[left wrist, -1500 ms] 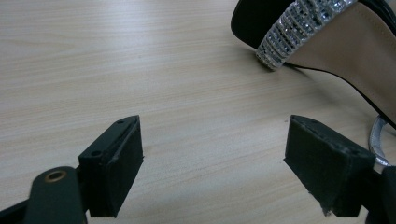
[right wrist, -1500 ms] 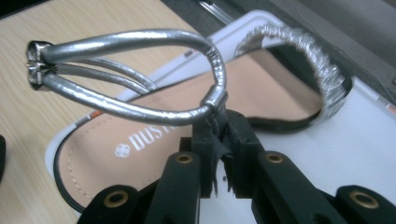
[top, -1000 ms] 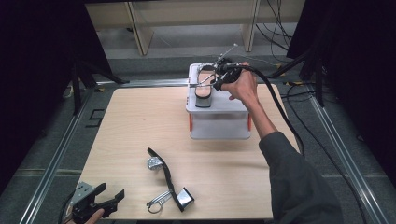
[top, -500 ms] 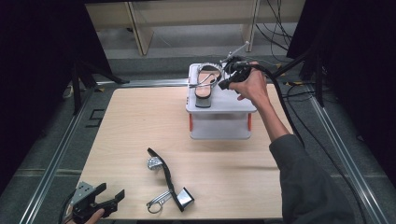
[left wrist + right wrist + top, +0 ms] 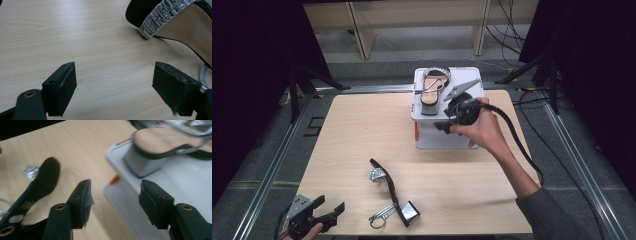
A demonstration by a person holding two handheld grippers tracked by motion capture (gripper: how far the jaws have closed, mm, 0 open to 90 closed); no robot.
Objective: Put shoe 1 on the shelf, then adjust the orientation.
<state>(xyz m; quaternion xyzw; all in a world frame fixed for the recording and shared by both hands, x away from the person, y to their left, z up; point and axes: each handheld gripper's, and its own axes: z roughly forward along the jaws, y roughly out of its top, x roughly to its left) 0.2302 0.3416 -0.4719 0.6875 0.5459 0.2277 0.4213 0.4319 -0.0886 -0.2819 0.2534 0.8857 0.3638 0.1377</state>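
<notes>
**One sandal boxed, one left on the table**

Judged about half done: one sandal [image 5: 432, 86] lay on the lid of the white box [image 5: 447, 135] at twelve o'clock, its mate [image 5: 388, 186] on its side on the wood at six. Right gripper [image 5: 443, 125] at the box's near edge, jaws just opened, nothing between them. Left gripper [image 5: 326, 212] at seven o'clock, spread wide, empty. Pale wood table [image 5: 357, 130], metal rails, grey floor, cables, dark curtains
</notes>
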